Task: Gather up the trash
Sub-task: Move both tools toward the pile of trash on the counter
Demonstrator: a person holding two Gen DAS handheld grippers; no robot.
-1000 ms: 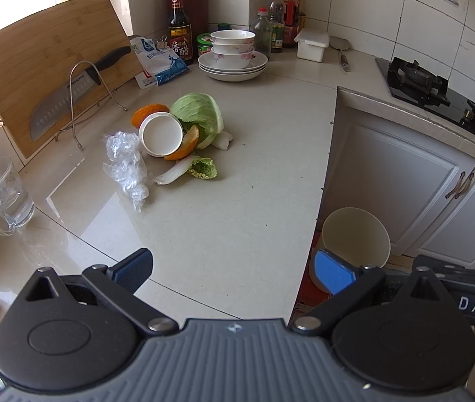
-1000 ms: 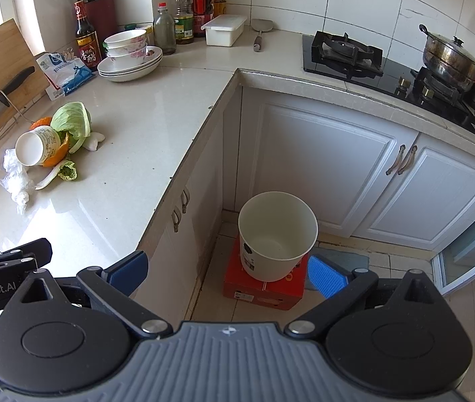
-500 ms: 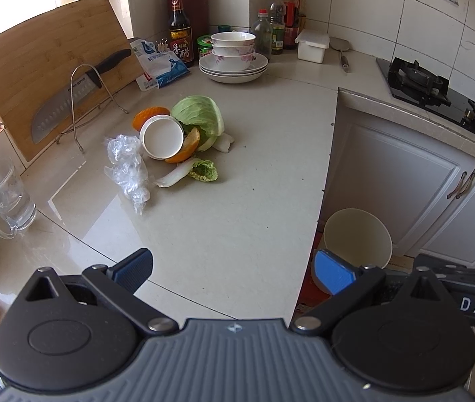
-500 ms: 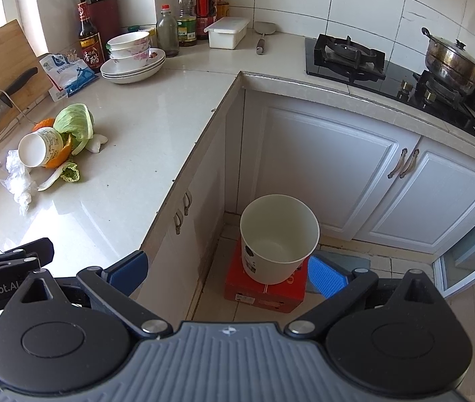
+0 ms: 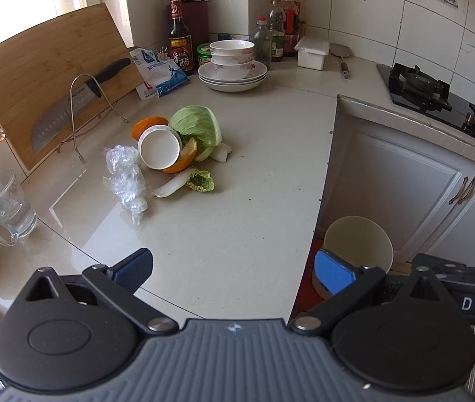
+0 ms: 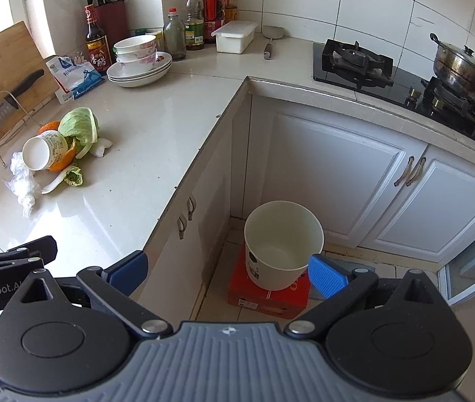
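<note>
Trash pile point(image 5: 170, 154) on the countertop point(image 5: 244, 207), toward its back-left edge beside the cutting board point(image 5: 36, 77).
Your left gripper point(image 5: 234, 268) and right gripper point(image 6: 227, 268) both hang with jaws spread wide, holding nothing; the white bin point(image 6: 282, 244) stands on a red box point(image 6: 267, 298) at the countertop's inner corner.

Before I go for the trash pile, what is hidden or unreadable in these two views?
- Left wrist view: the white bin's inside and base, hidden by the countertop edge and left gripper.
- Both views: whatever lies under the paper cup, orange peel and cabbage, which overlap.
- Right wrist view: print on the paper cup, too small.
- Right wrist view: the red box's near edge, behind the right gripper.
</note>
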